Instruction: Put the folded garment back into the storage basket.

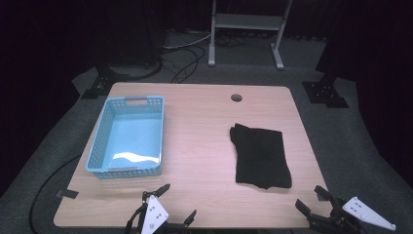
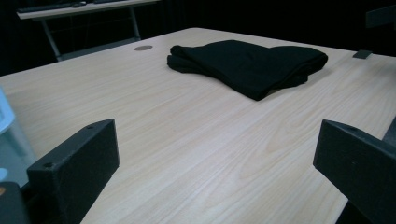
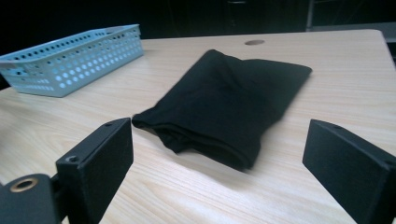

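Note:
A folded black cloth (image 1: 261, 155) lies flat on the right half of the wooden table (image 1: 199, 146). A light blue perforated basket (image 1: 127, 136) stands on the left half with nothing in it. My left gripper (image 1: 178, 202) hovers at the near edge, left of centre, its jaws wide open with nothing between them; ahead of it lies the cloth (image 2: 247, 65). My right gripper (image 1: 311, 198) is at the near right corner, open, a short way in front of the cloth (image 3: 224, 107), which sits beyond its jaws. The basket (image 3: 70, 58) shows at the far left there.
A round cable hole (image 1: 236, 97) sits near the table's far edge. A metal stand (image 1: 246, 29) and cables lie on the floor behind. A small black tab (image 1: 65, 193) is at the near left corner. Bare wood separates basket and cloth.

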A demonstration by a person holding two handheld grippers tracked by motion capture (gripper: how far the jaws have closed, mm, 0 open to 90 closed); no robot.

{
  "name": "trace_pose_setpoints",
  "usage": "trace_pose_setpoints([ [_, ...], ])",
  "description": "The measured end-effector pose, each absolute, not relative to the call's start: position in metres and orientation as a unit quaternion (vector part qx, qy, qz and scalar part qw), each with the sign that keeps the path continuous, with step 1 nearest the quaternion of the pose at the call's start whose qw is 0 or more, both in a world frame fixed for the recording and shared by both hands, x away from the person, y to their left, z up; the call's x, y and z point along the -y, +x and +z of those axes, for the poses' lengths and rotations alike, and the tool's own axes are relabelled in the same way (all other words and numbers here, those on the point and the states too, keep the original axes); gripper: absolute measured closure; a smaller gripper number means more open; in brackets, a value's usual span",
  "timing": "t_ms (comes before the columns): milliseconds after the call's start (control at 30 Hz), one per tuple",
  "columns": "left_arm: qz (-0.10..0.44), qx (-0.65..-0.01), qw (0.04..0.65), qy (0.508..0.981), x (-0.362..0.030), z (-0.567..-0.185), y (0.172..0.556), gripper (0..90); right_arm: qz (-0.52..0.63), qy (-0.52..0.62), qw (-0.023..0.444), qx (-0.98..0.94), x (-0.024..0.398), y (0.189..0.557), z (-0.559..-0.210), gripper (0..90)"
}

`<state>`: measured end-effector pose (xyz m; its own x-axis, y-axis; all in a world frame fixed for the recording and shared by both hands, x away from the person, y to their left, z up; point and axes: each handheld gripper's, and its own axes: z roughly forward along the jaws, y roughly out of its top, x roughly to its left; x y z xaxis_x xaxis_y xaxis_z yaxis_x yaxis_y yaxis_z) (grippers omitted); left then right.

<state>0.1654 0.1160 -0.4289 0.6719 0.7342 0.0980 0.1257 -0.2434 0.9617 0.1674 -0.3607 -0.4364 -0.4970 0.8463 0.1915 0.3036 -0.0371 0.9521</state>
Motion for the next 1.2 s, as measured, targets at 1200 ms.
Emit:
trace_pose_setpoints([
  [1200, 0.267, -0.296, 0.54, 0.741, -0.115, -0.433, 0.173, 0.0, 0.564, 0.426, 0.207, -0.677, 0.357, 0.201, -0.418, 8.7],
])
